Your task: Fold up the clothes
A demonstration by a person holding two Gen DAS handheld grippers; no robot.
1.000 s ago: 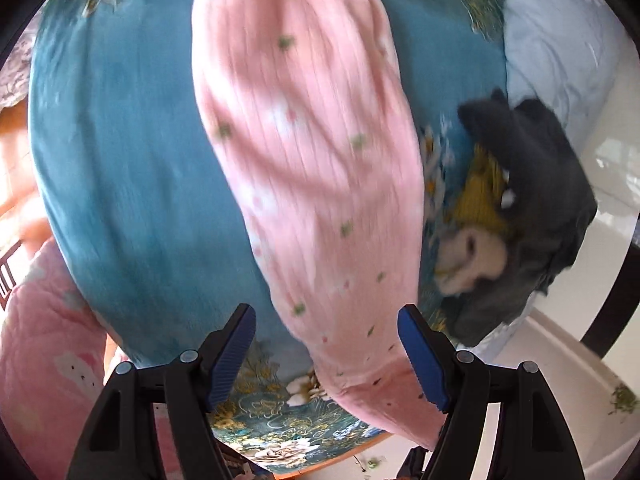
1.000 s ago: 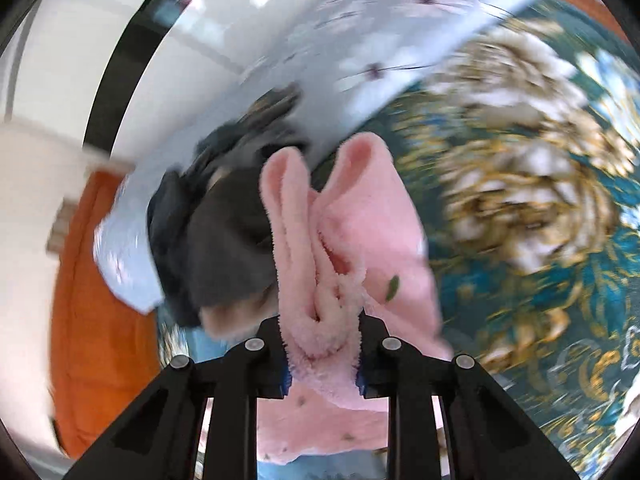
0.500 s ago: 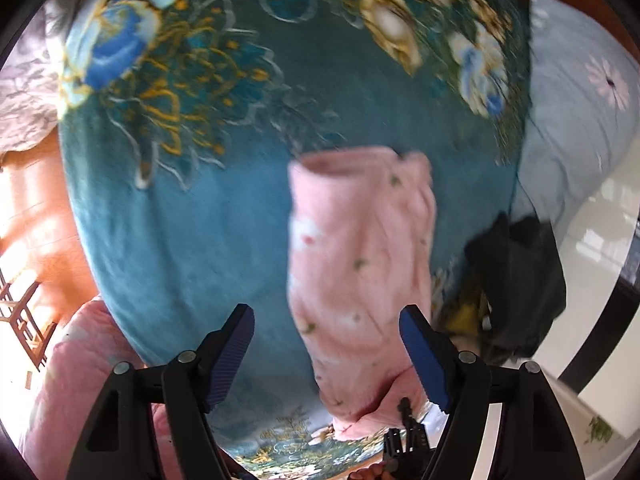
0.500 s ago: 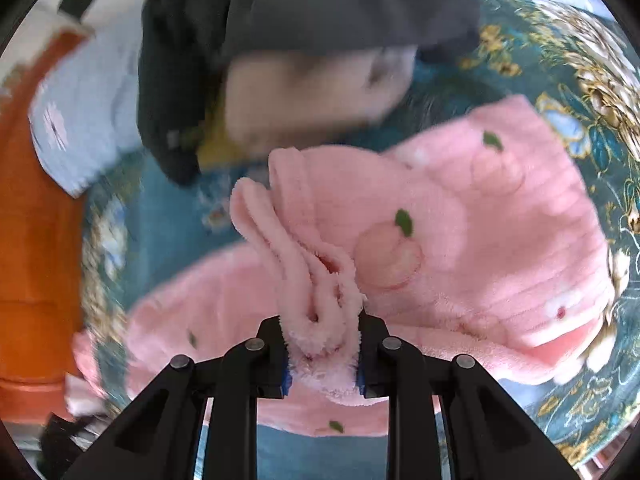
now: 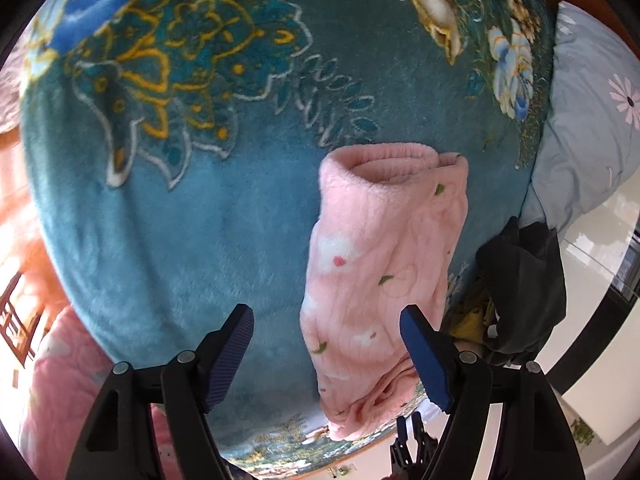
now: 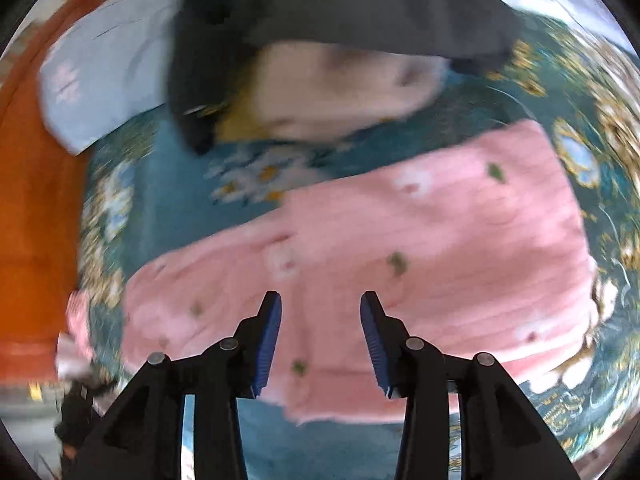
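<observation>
On the teal floral blanket the pink fleece garment now lies doubled over into a short band. A second ago the right gripper pinched a bunched fold of this fleece; now its jaws are opening and nothing sits between the pads, the cloth lying flat beneath them. That release suggests one fold has just been laid down, so the next step is probably another fold or some smoothing. The left gripper hangs with its jaws spread wide, about as they were a second ago, holding nothing; the garment's near end lies below its right pad. The left wrist view shows the rolled, elastic-looking edge at the garment's far end and a pale blue pillow beyond the blanket, and it is sharp. The right wrist view, blurred, shows the band from the side and looks closely at the pile of dark clothes just past it, with something pale and yellow under that pile.
</observation>
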